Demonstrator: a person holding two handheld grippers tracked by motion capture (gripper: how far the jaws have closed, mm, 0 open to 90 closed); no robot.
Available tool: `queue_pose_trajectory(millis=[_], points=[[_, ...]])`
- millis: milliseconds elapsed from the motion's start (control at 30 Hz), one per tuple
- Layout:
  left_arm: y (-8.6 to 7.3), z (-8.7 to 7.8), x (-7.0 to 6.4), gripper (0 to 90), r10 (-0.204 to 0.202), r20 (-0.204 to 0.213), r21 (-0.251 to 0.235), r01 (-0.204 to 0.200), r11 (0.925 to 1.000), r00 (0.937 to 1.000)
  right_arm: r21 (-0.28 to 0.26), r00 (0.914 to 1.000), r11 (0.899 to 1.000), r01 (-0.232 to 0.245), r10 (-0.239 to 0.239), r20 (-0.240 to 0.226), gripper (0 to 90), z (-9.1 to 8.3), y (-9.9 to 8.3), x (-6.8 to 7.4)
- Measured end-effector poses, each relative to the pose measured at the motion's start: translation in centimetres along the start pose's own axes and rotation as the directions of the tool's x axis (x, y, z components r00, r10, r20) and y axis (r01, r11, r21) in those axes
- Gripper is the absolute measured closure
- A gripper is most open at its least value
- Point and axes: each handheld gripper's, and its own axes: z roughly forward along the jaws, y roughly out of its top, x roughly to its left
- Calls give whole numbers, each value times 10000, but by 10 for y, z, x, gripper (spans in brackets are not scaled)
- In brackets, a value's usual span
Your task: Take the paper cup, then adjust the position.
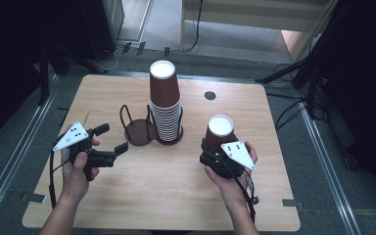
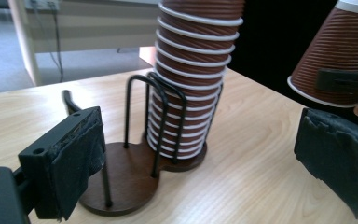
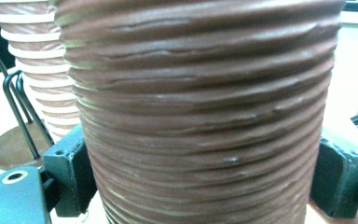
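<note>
A tall stack of upside-down brown ribbed paper cups (image 1: 165, 105) stands in the right ring of a black wire holder (image 1: 138, 131) on a round wooden base; the holder's left ring is empty. My right gripper (image 1: 219, 148) is shut on a single upside-down brown cup (image 1: 221, 129), held to the right of the stack above the table. In the right gripper view that cup (image 3: 205, 107) sits between both jaws, with the stack (image 3: 32, 60) behind at left. My left gripper (image 1: 111, 138) is open, left of the holder. Its view shows the stack (image 2: 191, 84), the holder (image 2: 121, 182) and the held cup (image 2: 340, 60).
The light wooden table (image 1: 166, 196) has a small black round mark (image 1: 210, 95) at the back, right of the stack. Dark stands and cables lie on the floor around the table. A person's hands hold both grippers near the front edge.
</note>
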Motion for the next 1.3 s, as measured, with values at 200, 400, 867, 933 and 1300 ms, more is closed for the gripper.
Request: queue_pose_trajectory(millis=[200, 400, 867, 933, 1300], points=[[2, 11, -17, 25, 317, 76, 653, -321, 9973, 9995, 80, 9978, 9990, 449, -445, -484, 124, 0, -9, 7], [3, 16, -27, 24, 299, 857, 1002, -384, 9942, 9959, 143, 9937, 9975, 689, -673, -893, 121, 2, -15, 16], [6, 25, -36, 25, 448, 1126, 1100, -573, 9923, 9926, 374, 9851, 9905, 1325, -1274, -1153, 111, 4, -28, 29], [5, 26, -38, 25, 490, 1170, 1205, -632, 9907, 9919, 366, 9832, 9875, 1536, -1490, -1055, 111, 4, -29, 30], [5, 30, -46, 25, 652, 1448, 1459, -865, 9855, 9873, -210, 9606, 9635, 2667, -2676, -755, 114, 6, -34, 42]])
